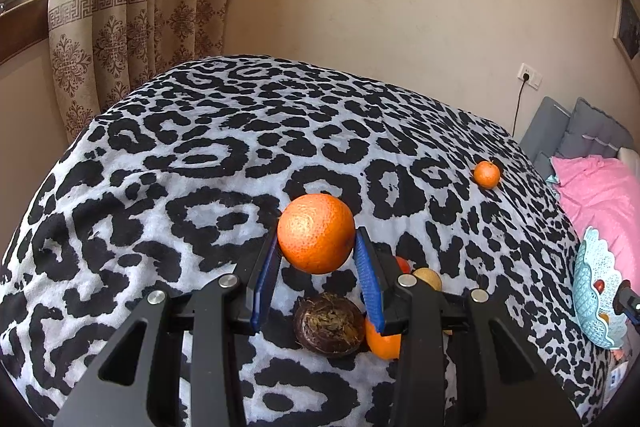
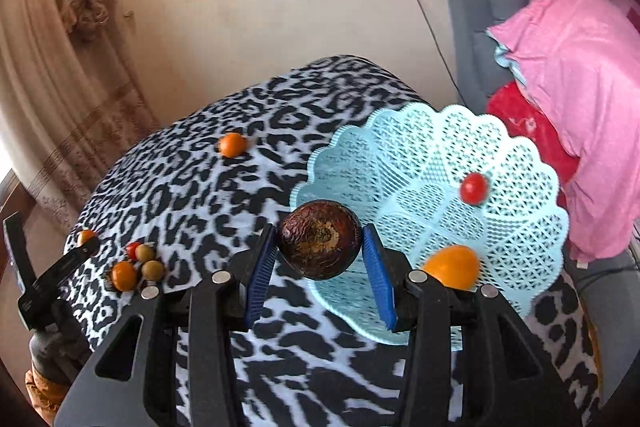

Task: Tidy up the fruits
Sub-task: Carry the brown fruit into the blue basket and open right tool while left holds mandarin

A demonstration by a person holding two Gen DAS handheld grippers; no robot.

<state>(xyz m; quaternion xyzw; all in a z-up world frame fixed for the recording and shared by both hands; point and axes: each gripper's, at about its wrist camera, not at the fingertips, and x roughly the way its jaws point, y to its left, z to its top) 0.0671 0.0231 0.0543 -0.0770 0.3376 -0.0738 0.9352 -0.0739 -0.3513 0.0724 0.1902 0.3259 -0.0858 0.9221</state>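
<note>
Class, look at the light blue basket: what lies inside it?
Inside the light blue basket lie a red tomato and an orange fruit. The right gripper and its brown fruit cover part.

Left gripper (image 1: pixel 316 247) angled downward, jaws clamped, right gripper (image 2: pixel 320 247) likewise, jaws gripping

I counted four oranges (image 2: pixel 232 145), two brown fruits (image 2: pixel 320 245), two red tomatoes (image 2: pixel 132 249) and two tan fruits (image 2: pixel 153 269); one orange (image 2: pixel 454 266) and one tomato (image 2: pixel 474 188) lay in the basket (image 2: pixel 520 227).
</note>
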